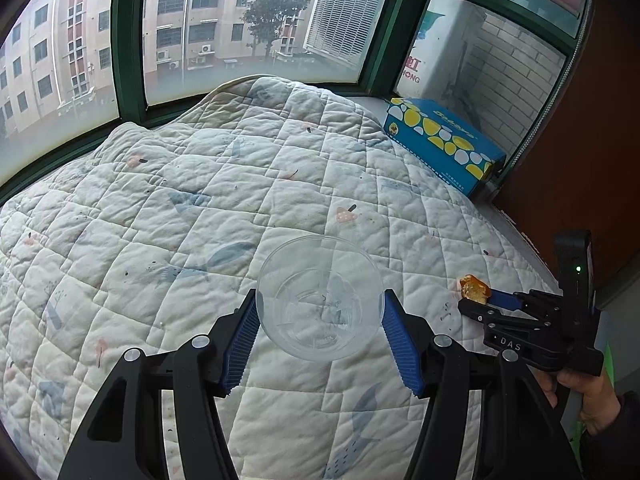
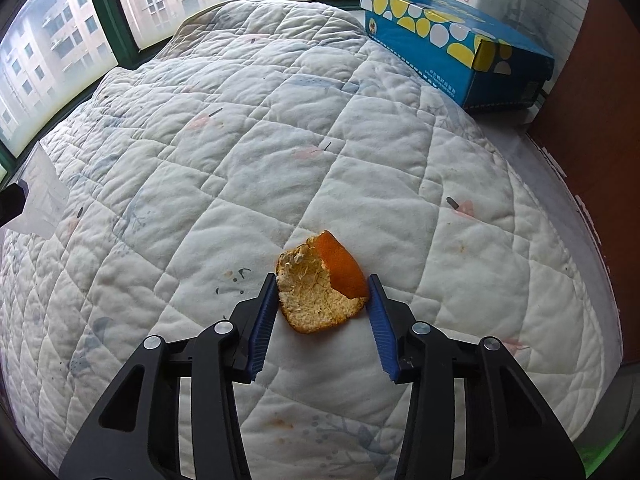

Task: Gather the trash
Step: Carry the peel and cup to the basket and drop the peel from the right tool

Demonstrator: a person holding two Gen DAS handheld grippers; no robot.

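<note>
Your left gripper [image 1: 320, 330]: clamped on a clear cup [image 1: 320, 298], above the quilt [image 1: 200, 200]. Your right gripper [image 2: 322, 300]: pads touching both sides of an orange peel [image 2: 320, 284] lying on that quilt, nearer you than the blue box [image 2: 456, 44].

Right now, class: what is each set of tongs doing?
Left tongs: closed on the clear cup.
Right tongs: closed on the orange peel, which lies on the quilt.
</note>
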